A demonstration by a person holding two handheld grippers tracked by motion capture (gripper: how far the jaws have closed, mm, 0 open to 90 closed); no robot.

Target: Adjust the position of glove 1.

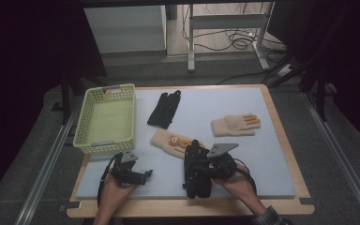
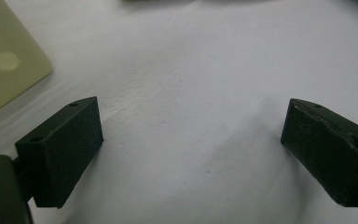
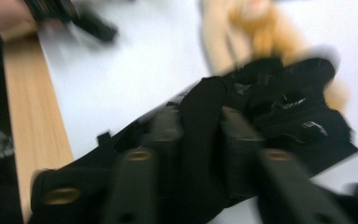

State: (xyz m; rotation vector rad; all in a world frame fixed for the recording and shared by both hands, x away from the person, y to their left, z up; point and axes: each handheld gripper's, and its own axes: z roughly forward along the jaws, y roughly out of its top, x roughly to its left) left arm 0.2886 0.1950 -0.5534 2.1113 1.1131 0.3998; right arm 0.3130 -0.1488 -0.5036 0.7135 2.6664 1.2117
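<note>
**Black glove in the right gripper at the near edge of the mat**

Black fabric sits between the jaws of the right gripper point(image 1: 198, 165): a black glove point(image 1: 197, 176) is pinched there, a fold of it caught between the two pads in the right gripper view, though that picture is blurred. The glove hangs and lies across the near part of the pale blue mat point(image 1: 262, 154), close to the wooden table edge point(image 1: 187, 206), with its upper end just beside a cream glove point(image 1: 171, 142) that has orange patches on its fingers. The right hand point(image 1: 236, 180) holds the gripper from the near right.

The left gripper point(image 1: 143, 174) rests low over the mat at the near left, held by the left hand point(image 1: 115, 192). Its jaws stand wide apart with only bare mat between them, as the left gripper view makes plain. A corner of the pale green basket point(image 2: 4, 70) shows at the left of that view.

On the high view the basket point(image 1: 107, 119) sits at the left of the mat with nothing seen inside it. A second black glove point(image 1: 165, 109) lies at the far middle of the mat, near the basket. A second cream glove point(image 1: 234, 125) lies palm up to the right, well apart from both grippers.
</note>
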